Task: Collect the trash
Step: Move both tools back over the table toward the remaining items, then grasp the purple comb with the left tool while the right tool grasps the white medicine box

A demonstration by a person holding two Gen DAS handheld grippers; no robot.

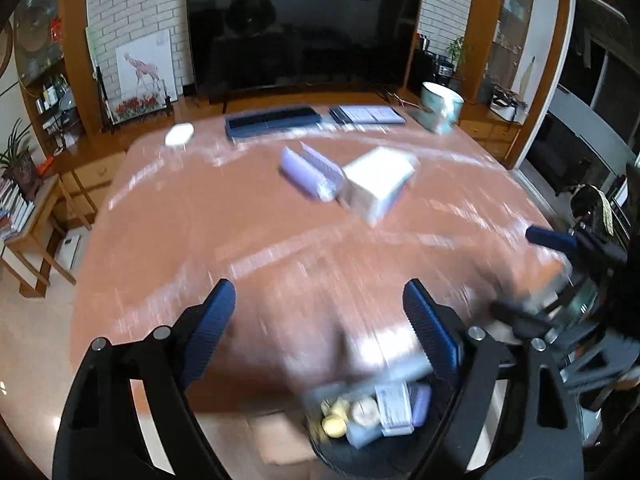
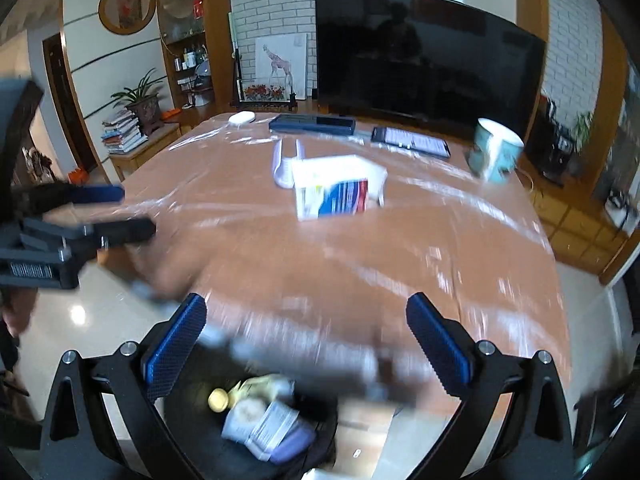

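Observation:
My left gripper (image 1: 324, 320) is open above the near edge of the brown table (image 1: 240, 240), with nothing between its blue pads. Just below it stands a black bin (image 1: 344, 456) holding yellow scraps (image 1: 334, 424), a printed paper (image 1: 394, 408) and a purple wrapper (image 1: 420, 404). My right gripper (image 2: 308, 340) is open too, empty, over the same bin (image 2: 192, 412). Farther back on the table lie a white box (image 1: 380, 184) (image 2: 336, 192) and a purple packet (image 1: 308, 172) (image 2: 286, 164). Each gripper shows in the other view: the right gripper (image 1: 536, 276) and the left gripper (image 2: 120, 212).
At the table's far edge are a dark keyboard (image 1: 272, 120), a tablet (image 1: 366, 114), a teal cup (image 1: 440, 106) and a white disc (image 1: 180, 134). A large TV (image 1: 304, 28) stands behind. A side table with books (image 2: 124, 132) is on the left.

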